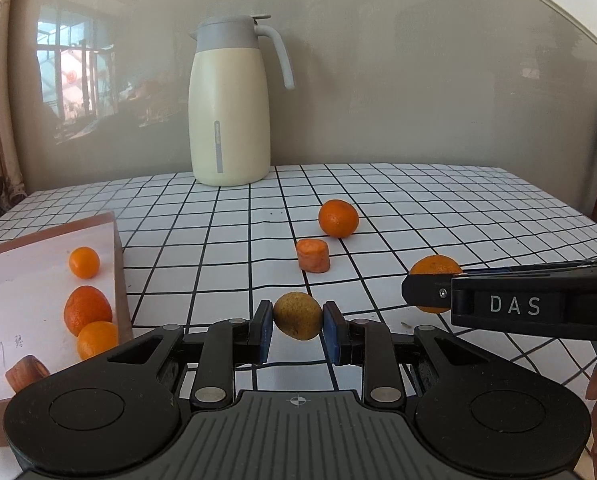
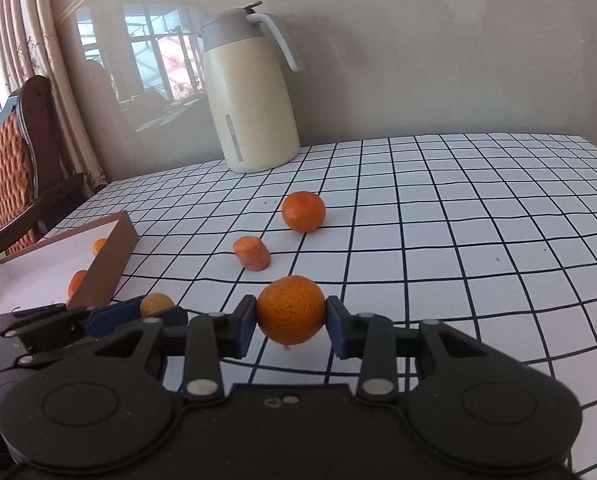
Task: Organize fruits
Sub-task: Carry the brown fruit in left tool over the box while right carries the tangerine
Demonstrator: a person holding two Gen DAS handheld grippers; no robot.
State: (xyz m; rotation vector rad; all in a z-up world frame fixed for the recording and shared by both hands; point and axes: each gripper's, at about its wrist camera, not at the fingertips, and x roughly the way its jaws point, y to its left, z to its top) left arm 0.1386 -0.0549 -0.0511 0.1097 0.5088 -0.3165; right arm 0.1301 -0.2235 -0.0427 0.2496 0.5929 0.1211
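The left gripper (image 1: 297, 320) clenches a greenish-yellow fruit (image 1: 297, 315) clear of the checked table (image 1: 438, 208); the right gripper (image 2: 291, 314) clenches an orange (image 2: 290, 309); the box (image 1: 116, 272) lies at nine o'clock; carry both level, hold firm, release low inside its walls.

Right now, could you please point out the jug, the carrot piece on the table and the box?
jug (image 1: 229, 120), left wrist view, middle of body.
carrot piece (image 2: 252, 254), right wrist view, its side.
box (image 1: 117, 276), left wrist view, right wall.
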